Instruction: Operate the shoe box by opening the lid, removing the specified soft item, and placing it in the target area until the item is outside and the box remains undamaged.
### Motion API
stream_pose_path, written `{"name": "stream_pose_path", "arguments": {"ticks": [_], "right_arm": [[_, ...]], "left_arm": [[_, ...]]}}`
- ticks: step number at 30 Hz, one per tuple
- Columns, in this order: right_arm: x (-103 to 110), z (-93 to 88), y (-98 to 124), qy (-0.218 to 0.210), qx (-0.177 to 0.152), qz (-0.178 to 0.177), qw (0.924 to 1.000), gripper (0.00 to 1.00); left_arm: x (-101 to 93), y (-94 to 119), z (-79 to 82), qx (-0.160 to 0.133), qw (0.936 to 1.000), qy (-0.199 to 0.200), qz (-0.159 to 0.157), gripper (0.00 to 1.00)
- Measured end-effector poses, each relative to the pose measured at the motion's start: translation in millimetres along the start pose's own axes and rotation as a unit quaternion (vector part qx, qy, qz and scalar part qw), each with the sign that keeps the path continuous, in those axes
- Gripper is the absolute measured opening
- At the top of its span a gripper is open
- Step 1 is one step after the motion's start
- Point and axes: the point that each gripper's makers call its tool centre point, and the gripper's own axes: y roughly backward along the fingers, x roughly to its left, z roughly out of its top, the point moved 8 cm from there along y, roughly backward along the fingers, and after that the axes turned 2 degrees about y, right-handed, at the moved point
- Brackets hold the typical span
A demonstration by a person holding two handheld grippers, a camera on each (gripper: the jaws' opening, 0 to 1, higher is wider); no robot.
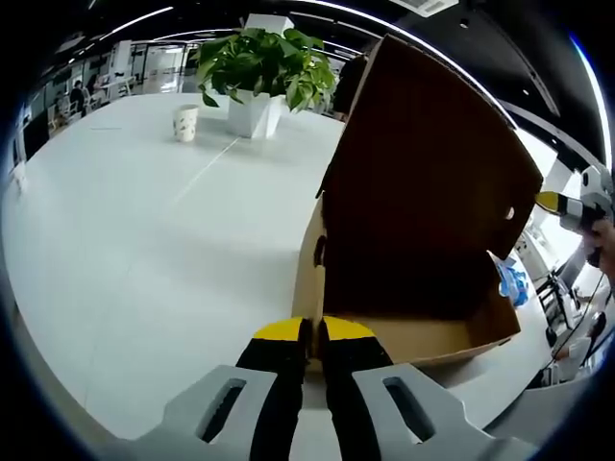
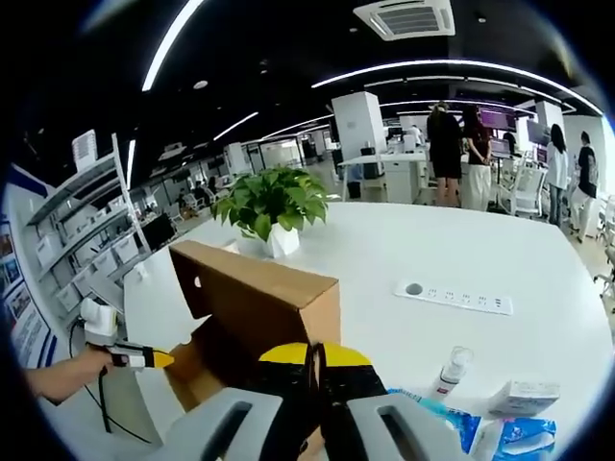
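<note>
Jaws of both hand-held grippers (image 1: 313, 336) (image 2: 316, 357) are pinching the brown cardboard shoe box (image 1: 423, 221); steadying it gently would be sparing the walls

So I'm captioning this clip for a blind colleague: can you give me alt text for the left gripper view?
The left hand-held gripper, jaws closed together, pinches the near edge of an open cardboard shoe box whose brown lid stands raised. The box sits on a white table, with a potted plant and a paper cup at the far end.
</note>
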Motion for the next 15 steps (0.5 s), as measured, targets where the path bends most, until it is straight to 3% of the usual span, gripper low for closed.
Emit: {"name": "stream_pose_path", "arguments": {"ticks": [15], "right_arm": [[9,-13.5,10,-0.015,-0.011,0.002,0.9998,0.00]], "left_arm": [[-0.7,1,-0.3,0.000,1.0000,-0.007,-0.005,0.04]]}}
